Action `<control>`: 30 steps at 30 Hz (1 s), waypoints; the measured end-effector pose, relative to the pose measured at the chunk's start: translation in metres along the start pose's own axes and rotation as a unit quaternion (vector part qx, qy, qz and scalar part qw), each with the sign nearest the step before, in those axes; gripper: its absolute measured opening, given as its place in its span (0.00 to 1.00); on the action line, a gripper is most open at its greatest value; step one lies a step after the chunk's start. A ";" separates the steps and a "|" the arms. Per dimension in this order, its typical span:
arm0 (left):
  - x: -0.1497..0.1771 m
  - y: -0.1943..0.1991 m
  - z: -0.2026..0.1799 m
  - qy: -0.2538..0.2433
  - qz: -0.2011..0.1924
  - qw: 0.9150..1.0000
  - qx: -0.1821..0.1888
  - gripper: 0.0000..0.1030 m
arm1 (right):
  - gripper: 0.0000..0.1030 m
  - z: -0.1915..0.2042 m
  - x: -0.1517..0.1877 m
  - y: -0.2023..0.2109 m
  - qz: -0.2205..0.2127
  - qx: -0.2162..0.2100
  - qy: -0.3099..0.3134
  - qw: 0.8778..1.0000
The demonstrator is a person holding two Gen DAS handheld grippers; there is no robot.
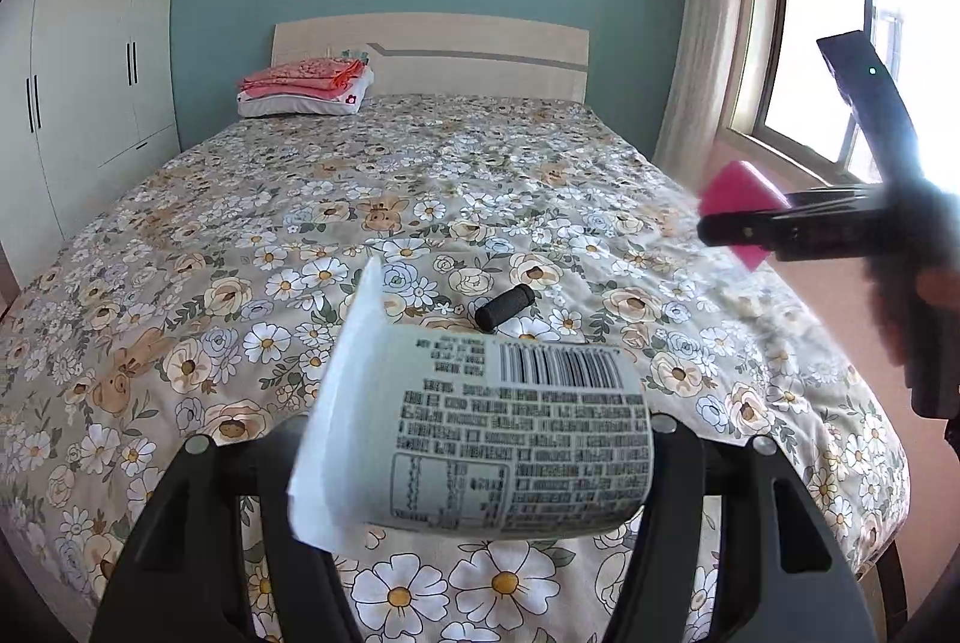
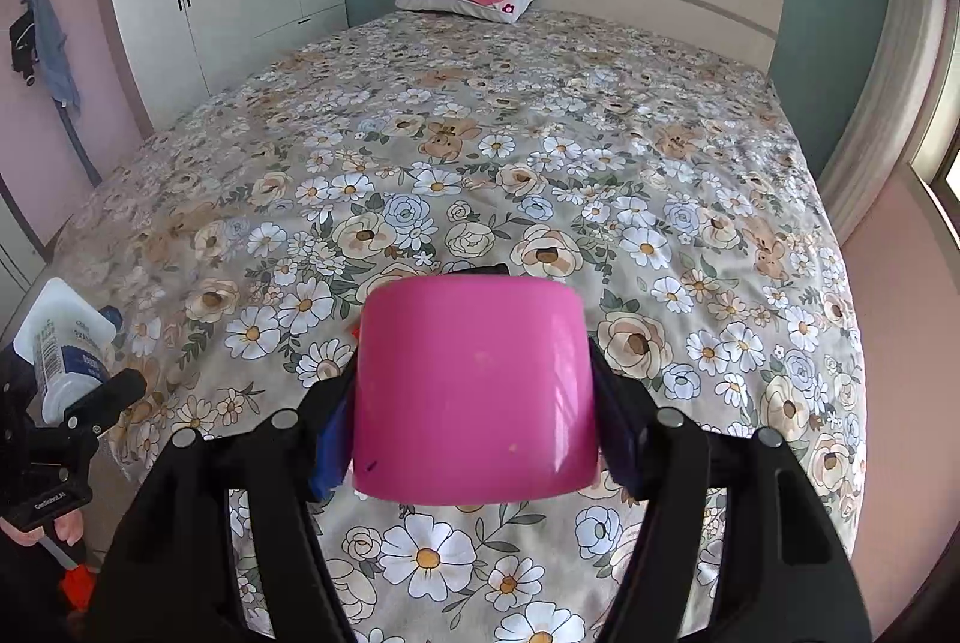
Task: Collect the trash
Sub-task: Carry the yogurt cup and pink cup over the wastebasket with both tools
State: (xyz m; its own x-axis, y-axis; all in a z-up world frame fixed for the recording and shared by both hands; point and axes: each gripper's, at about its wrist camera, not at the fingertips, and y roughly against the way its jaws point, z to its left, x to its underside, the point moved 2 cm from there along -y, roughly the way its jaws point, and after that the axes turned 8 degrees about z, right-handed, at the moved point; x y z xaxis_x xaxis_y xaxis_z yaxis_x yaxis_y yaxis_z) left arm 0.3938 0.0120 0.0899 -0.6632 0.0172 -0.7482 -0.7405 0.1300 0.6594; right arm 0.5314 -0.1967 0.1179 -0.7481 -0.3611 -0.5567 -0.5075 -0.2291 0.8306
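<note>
Above a flower-print bed [image 1: 420, 175], the left gripper [image 1: 480, 439] has its jaws clamped on a pale cup [image 1: 498, 421] with a barcode label, low in the centre of the left wrist frame. The right gripper [image 2: 474, 391] has its jaws clamped on a pink cup [image 2: 474, 391], low in the centre of the right wrist frame. A small black cylinder [image 1: 505, 306] lies on the bed just beyond the pale cup. Folded bedding [image 1: 306, 88] sits by the headboard [image 1: 480, 43], upper left of centre.
</note>
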 end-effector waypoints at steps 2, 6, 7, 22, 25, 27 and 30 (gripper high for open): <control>0.000 0.026 -0.003 -0.003 -0.014 1.000 0.001 0.62 | 0.65 0.009 0.006 0.031 -0.016 0.004 0.004 1.000; 0.007 0.074 -0.008 -0.009 -0.037 0.999 0.001 0.62 | 0.65 0.032 0.024 0.090 -0.043 0.016 0.016 0.999; 0.009 0.085 -0.009 -0.011 -0.042 0.999 0.000 0.62 | 0.65 0.038 0.029 0.103 -0.049 0.020 0.020 0.998; 0.074 0.189 -0.001 -0.025 -0.071 0.997 0.014 0.62 | 0.65 0.115 0.138 0.214 -0.096 0.024 0.051 0.994; 0.097 0.189 0.002 -0.031 -0.057 0.998 0.020 0.62 | 0.65 0.130 0.164 0.213 -0.094 0.022 0.057 0.994; 0.114 0.189 0.004 -0.034 -0.043 0.998 0.027 0.62 | 0.65 0.138 0.181 0.209 -0.089 0.018 0.060 0.994; 0.135 0.182 0.007 -0.035 -0.021 0.998 0.037 0.62 | 0.65 0.149 0.206 0.199 -0.077 0.009 0.062 0.995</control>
State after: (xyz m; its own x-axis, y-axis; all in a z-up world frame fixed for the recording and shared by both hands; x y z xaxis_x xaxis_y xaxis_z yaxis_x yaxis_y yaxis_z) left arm 0.1699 0.0446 0.1084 -0.6204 0.0782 -0.7803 -0.7560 0.2052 0.6216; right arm 0.2125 -0.1820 0.1672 -0.6037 -0.4315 -0.6703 -0.6205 -0.2736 0.7349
